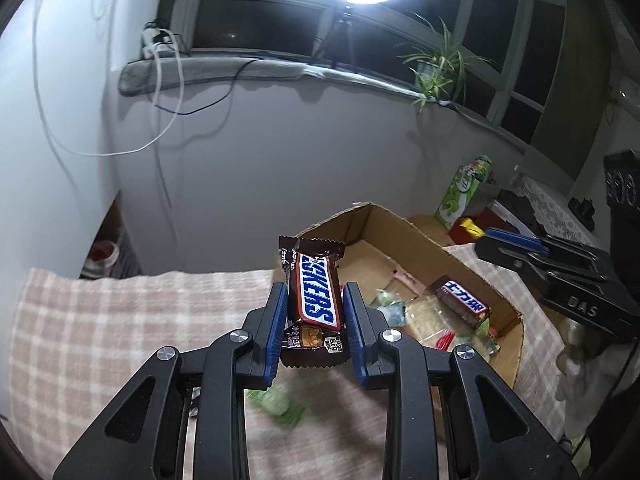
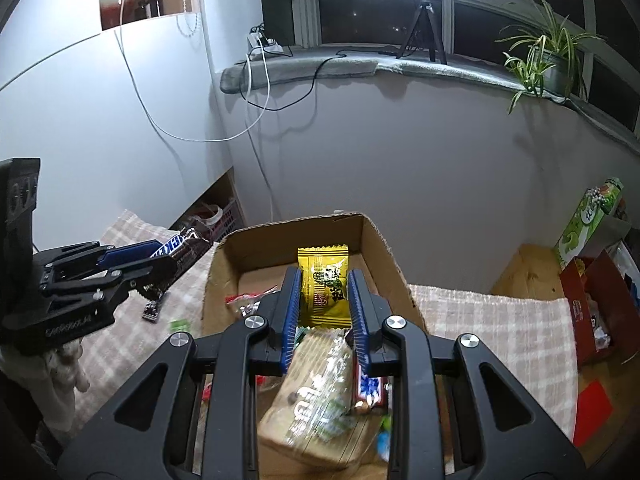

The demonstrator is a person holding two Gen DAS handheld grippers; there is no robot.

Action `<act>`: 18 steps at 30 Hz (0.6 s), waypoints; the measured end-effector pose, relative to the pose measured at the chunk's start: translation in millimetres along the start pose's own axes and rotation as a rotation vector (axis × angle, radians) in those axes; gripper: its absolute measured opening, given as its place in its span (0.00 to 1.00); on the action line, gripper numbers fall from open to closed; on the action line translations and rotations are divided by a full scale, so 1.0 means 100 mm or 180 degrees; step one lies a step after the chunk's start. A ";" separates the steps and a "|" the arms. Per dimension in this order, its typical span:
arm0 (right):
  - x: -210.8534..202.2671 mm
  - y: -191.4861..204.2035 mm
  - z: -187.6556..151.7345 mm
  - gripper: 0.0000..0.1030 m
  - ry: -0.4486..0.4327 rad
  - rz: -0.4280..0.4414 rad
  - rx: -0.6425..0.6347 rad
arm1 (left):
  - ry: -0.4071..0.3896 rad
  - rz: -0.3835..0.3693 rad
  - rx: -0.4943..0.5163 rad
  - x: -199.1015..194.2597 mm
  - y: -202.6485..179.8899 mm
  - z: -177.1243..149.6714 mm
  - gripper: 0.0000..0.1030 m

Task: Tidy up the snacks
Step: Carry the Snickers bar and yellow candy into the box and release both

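My left gripper [image 1: 315, 300] is shut on a brown Snickers bar [image 1: 316, 296], held upright above the checked cloth just left of the open cardboard box [image 1: 400, 236]. From the right wrist view the same gripper [image 2: 164, 260] shows at the left with the bar [image 2: 182, 246] sticking out of it. My right gripper [image 2: 324, 284] is shut on a yellow snack packet [image 2: 326, 286], held over the cardboard box [image 2: 380, 248]. Inside the box lie a clear-wrapped biscuit pack [image 2: 316, 392], a brown chocolate bar [image 1: 462, 302] and several small wrapped sweets.
A pink checked cloth [image 1: 120, 328] covers the table. Green wrapped sweets [image 1: 276, 400] lie on it near the left gripper. A green carton [image 2: 588, 220] and a red box [image 2: 592, 304] stand at the right. A window sill with a plant [image 2: 548, 64] and a ring light runs behind.
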State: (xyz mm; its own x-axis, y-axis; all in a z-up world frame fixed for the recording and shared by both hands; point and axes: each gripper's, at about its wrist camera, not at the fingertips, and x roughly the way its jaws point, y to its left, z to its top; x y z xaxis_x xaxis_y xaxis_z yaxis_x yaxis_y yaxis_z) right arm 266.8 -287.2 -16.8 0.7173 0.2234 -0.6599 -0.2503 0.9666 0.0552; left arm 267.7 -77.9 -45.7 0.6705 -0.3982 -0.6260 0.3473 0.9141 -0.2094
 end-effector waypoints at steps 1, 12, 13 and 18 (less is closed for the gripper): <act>0.04 -0.02 0.02 0.24 0.0018 0.0003 0.0002 | 0.0003 -0.0010 0.0019 0.02 -0.02 0.01 0.26; 0.40 -0.18 0.07 0.24 0.0186 0.0031 0.0048 | 0.0076 -0.0091 0.0188 0.30 -0.26 0.10 0.26; 0.42 -0.18 0.06 0.24 0.0199 0.0037 0.0058 | 0.0082 -0.0094 0.0195 0.32 -0.27 0.10 0.26; 0.47 -0.19 0.05 0.24 0.0235 0.0049 0.0064 | 0.0115 -0.0102 0.0211 0.37 -0.30 0.09 0.26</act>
State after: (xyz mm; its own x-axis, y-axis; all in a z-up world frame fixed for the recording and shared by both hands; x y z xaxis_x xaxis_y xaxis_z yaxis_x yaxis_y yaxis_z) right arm 308.5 -294.0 -45.1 0.6634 0.2291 -0.7123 -0.2474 0.9656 0.0802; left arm 288.1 -120.5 -56.3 0.6347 -0.4231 -0.6466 0.4117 0.8933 -0.1804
